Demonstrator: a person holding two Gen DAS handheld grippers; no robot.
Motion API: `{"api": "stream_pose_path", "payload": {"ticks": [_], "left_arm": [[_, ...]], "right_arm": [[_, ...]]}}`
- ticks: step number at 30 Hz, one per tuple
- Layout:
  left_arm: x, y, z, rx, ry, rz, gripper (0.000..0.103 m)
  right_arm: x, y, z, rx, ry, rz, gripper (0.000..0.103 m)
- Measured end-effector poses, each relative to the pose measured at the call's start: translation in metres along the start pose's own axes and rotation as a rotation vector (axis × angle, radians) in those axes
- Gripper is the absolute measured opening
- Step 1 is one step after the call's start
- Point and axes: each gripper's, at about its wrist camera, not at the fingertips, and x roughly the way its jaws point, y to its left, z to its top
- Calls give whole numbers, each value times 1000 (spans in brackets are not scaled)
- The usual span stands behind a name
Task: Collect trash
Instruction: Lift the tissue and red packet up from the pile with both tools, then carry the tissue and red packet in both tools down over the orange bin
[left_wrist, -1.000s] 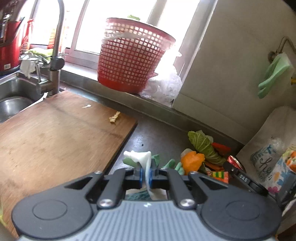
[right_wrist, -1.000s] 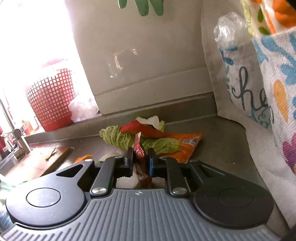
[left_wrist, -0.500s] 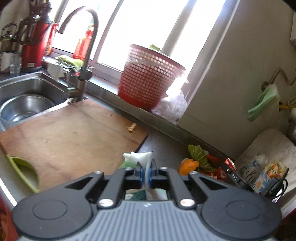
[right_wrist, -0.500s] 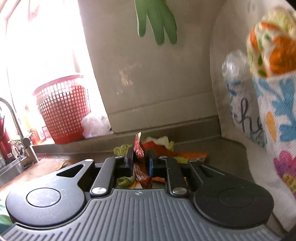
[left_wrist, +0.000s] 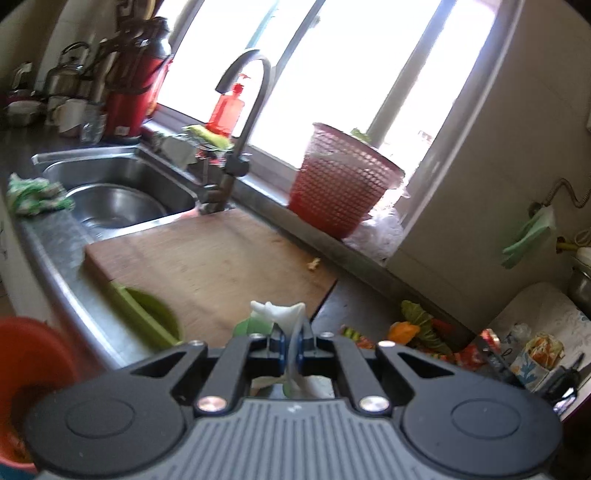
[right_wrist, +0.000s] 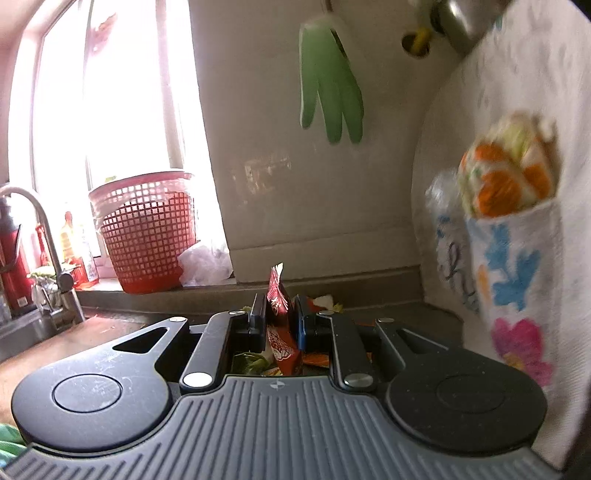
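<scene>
My left gripper (left_wrist: 290, 341) is shut on a white and green plastic wrapper (left_wrist: 277, 314), held above the front edge of the wooden cutting board (left_wrist: 207, 266). My right gripper (right_wrist: 280, 317) is shut on a red snack wrapper (right_wrist: 279, 325), lifted above the dark counter. A pile of scraps lies on the counter in the corner: cabbage leaf (left_wrist: 419, 314), orange peel (left_wrist: 402, 328) and wrappers. An orange bin (left_wrist: 26, 373) shows at the lower left of the left wrist view.
A steel sink (left_wrist: 118, 192) and tap (left_wrist: 236, 147) are at left. A red mesh basket (left_wrist: 340, 184) stands on the windowsill, also in the right wrist view (right_wrist: 147, 232). A floral cloth bag (right_wrist: 517, 258) hangs at right. A green dustpan (left_wrist: 147, 317) lies at the board's front.
Both grippers have lifted and pulled back from the scrap pile with their wrappers. The left view now takes in the sink and orange bin.
</scene>
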Motion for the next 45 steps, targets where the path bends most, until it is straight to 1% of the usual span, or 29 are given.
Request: {"api": "stream_pose_path", "payload": {"ticks": [1,7,11,13,14,15,17,19,21,23,26,29,30,32,34,35,38,42,45], "left_arm": [[-3,5,-2,-6,1,3,3],[-19,31,-5,-43,-8,23,3],[-26,45,-11,-67,-9,24,3],[-29,50,-13,-73,-9,17,3],[-30,53,-14,-80,-8,17,3],[-30,56,-16,-94,-2,16,3],[-30,61,-21,-105,14,14,3],[-32,64,-26,-115,15,5,3],[-32,69,-28,-130,21,-6,3],[-32,72,-29,-128,33,-11,3],[-35,76,-31,-125,45,-21,3],[-37,83,-31,-133,52,-22,3],[-37,85,-31,-133,52,-22,3],[-38,89,-30,-134,54,-27,3],[-40,92,-28,-137,48,-26,3],[-42,94,-27,-139,45,-25,3],[-46,101,-22,-141,39,-21,3],[-55,108,-15,-136,32,-17,3],[-60,115,-11,-137,30,-8,3]], "right_arm": [[0,4,3,-10,-2,0,18],[-39,7,19,-43,-6,-5,18],[-66,13,24,-14,38,44,18],[-79,26,23,-50,57,78,18],[-81,34,23,-66,71,99,18],[-88,40,21,-57,102,134,18],[-94,56,14,-21,193,235,18],[-103,81,1,-52,270,324,18],[-111,102,-11,-96,319,390,18],[-116,116,-18,-116,361,441,18],[-119,132,-23,-113,441,523,18],[-121,148,-29,-137,497,591,18],[-119,154,-32,-156,507,601,18],[-109,164,-40,-198,522,607,18],[-100,175,-49,-243,530,591,18],[-95,179,-52,-268,523,576,18],[-81,191,-58,-348,464,525,18],[-59,200,-56,-388,424,465,17],[-42,203,-55,-396,414,430,17]]}}
